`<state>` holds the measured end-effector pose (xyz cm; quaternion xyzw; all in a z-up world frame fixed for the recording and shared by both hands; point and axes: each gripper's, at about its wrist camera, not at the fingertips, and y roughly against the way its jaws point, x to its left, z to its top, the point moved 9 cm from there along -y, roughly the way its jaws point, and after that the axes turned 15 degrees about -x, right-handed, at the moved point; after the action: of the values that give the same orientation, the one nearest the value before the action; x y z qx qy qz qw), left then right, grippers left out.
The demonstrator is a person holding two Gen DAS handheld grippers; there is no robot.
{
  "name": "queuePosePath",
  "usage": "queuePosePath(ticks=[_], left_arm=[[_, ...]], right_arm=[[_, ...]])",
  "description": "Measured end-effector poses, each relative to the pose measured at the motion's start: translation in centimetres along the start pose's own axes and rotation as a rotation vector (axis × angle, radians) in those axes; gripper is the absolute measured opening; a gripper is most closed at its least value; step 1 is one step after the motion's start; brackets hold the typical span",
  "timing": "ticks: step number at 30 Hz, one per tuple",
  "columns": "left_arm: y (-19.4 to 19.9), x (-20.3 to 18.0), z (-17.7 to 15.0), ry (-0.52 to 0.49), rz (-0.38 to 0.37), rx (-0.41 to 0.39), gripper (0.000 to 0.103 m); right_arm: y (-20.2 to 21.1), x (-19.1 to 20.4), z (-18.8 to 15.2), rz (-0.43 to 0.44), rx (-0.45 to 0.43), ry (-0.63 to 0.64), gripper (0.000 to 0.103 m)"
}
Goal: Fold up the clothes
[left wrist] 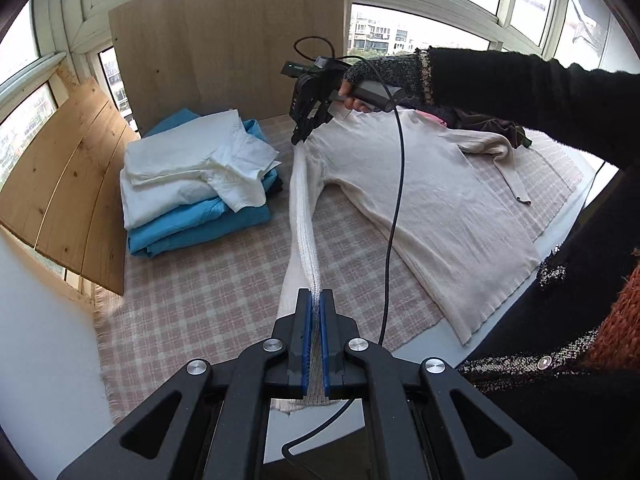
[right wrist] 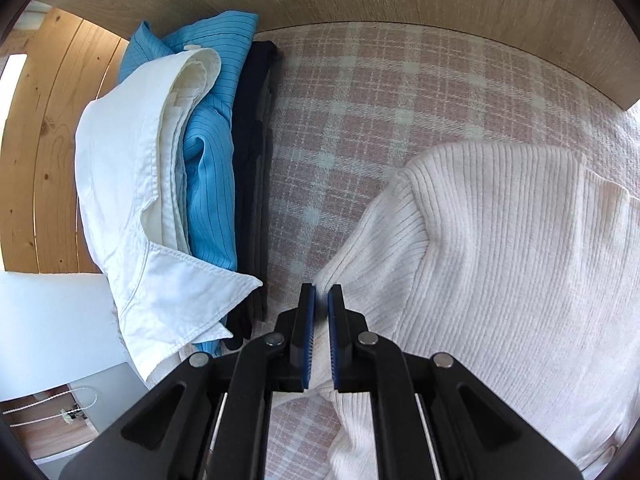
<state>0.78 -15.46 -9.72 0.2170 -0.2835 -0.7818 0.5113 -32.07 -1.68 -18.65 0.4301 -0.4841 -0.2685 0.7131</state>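
Above the checked desk, the left tool clamps the cream sweater's sleeve cuff and the right tool pinches its shoulder, stretching the sleeve taut, likely for folding inward.

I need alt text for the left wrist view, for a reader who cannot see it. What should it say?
The left tool grips the cuff end of a cream sweater's sleeve, stretched taut to the right tool at the shoulder. The sweater lies flat on a pink plaid cloth, beside a stack of folded white and blue clothes.
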Motion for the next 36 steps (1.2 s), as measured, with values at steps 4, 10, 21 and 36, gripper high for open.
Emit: queuePosePath(ticks=[4, 10, 21, 36], left_arm=[[-1.7, -5.3, 0.1, -0.042, -0.032, 0.023, 0.003], [-5.6, -14.7, -1.3, -0.1, -0.106, 0.078, 0.003], [-13.3, -24.5, -7.6, 0.015, -0.153, 0.235, 0.022], [-14.0, -16.9, -12.3, 0.392, 0.036, 0.227, 0.027]], right_arm=[[4.5, -6.7, -0.1, 0.038, 0.006, 0.022, 0.007], [10.6, -16.4, -1.4, 0.059, 0.018, 0.07, 0.007], [6.5, -13.9, -2.9, -0.066, 0.026, 0.19, 0.007], [10.4, -9.2, -4.1, -0.114, -0.018, 0.45, 0.041]])
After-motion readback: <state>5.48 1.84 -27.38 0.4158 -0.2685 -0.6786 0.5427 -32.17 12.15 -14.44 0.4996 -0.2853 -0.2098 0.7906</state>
